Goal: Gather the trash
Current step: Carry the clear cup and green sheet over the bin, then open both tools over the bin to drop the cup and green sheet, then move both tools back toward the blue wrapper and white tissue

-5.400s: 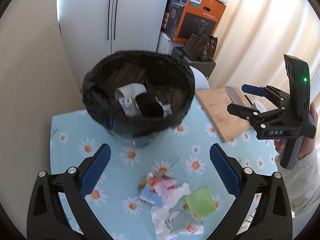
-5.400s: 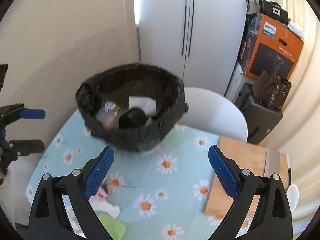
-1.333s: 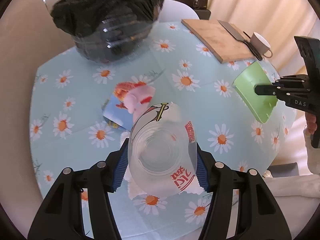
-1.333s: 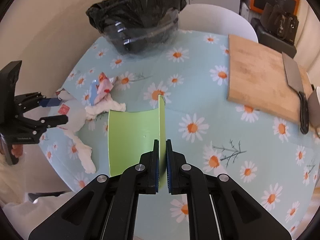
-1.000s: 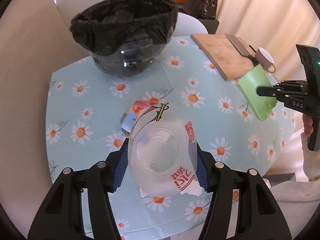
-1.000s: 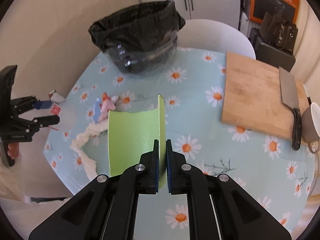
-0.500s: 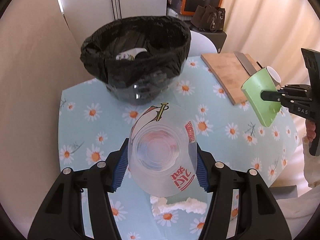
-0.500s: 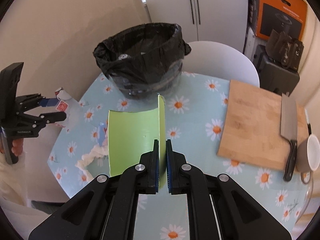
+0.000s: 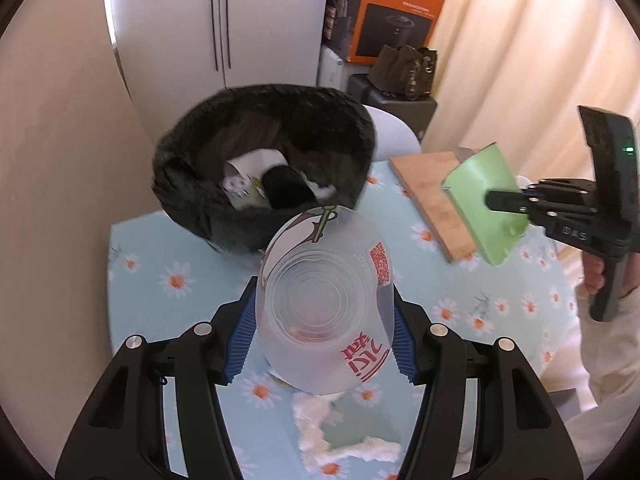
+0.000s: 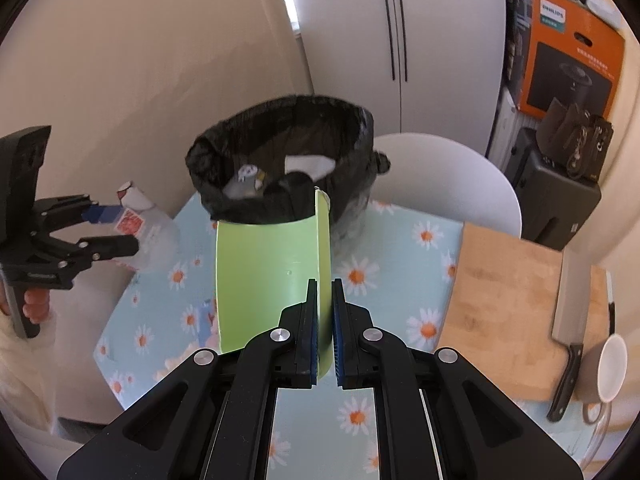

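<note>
My left gripper (image 9: 322, 334) is shut on a clear plastic cup (image 9: 320, 312) with red print, held bottom toward the camera above the table, just short of the bin. The bin (image 9: 264, 168) has a black liner and holds several scraps. My right gripper (image 10: 326, 332) is shut on the wall of a flattened green paper cup (image 10: 272, 276), which reaches up to the bin's (image 10: 280, 164) near rim. From the right wrist view the left gripper (image 10: 108, 228) and its clear cup (image 10: 148, 236) are at the left. The left wrist view has the right gripper (image 9: 504, 200) with the green cup (image 9: 484, 200) at the right.
A crumpled white tissue (image 9: 340, 432) lies on the daisy tablecloth (image 9: 160, 280) below the clear cup. A wooden board (image 10: 516, 296) with a cleaver (image 10: 568, 320) and a white mug (image 10: 610, 368) sit at the right. A white chair (image 10: 440, 176) stands behind the table.
Both grippers have risen and moved toward the bin with their cups held. The bin now looks nearer and its inside shows.
</note>
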The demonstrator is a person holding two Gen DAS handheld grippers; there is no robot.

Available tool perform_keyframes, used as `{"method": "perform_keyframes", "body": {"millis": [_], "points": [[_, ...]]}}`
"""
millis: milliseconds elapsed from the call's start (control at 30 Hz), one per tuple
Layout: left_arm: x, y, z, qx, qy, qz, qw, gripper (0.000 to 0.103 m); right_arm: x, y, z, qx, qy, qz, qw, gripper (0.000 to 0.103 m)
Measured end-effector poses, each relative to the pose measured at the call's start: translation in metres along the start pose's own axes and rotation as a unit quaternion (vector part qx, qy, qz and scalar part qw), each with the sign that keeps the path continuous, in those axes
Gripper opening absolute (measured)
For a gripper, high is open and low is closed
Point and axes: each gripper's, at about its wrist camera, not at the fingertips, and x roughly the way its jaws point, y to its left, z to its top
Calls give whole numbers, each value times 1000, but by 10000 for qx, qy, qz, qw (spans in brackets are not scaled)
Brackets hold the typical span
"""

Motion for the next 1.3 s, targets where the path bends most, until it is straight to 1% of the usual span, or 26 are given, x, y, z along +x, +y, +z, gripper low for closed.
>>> {"method": "perform_keyframes", "body": {"millis": [133, 300, 433, 600, 867, 900, 933, 967, 1000, 1033, 1067, 1100, 1167, 1200, 1300], "points": [[0, 8, 19, 126, -120, -12, 9998, 59, 3, 4, 19, -66, -96, 131, 9998, 6], [8, 19, 40, 124, -151, -22, 9998, 59, 12, 12, 43, -190, -217, 164, 9995, 6], [16, 27, 50, 82, -216, -115, 9997, 59, 28, 11, 61, -86, -299, 271, 9991, 6], [28, 35, 59, 47, -215, -167, 9996, 59, 43, 14, 79, -157, -308, 207, 9992, 6], [43, 45, 84, 147, -284, -202, 9993, 59, 68, 14, 103, -304, -253, 129, 9991, 6], [44, 46, 87, 166, -322, -182, 9992, 60, 70, 13, 105, -298, -271, 124, 9991, 6], [44, 46, 88, 190, -370, -139, 9990, 69, 71, 13, 107, -297, -298, 115, 9990, 8], [43, 46, 89, 247, -455, -111, 9986, 76, 72, 13, 109, -331, -350, 103, 9988, 11], [41, 47, 90, 279, -526, -116, 9982, 80, 72, 14, 111, -402, -382, 72, 9984, 16], [39, 48, 90, 286, -587, -126, 9978, 88, 71, 15, 112, -461, -434, 7, 9980, 23], [37, 49, 89, 280, -650, -122, 9974, 97, 70, 15, 113, -459, -483, -68, 9978, 47], [33, 50, 86, 269, -753, -86, 9968, 97, 68, 15, 112, -436, -550, -126, 9975, 68], [28, 52, 82, 236, -856, -92, 9960, 97, 62, 14, 107, -404, -656, -89, 9970, 73], [26, 53, 78, 213, -883, -125, 9958, 97, 61, 13, 105, -366, -644, -72, 9972, 78], [26, 56, 67, 162, -818, -164, 9964, 97, 60, 10, 96, -330, -591, -142, 9976, 84]]}}
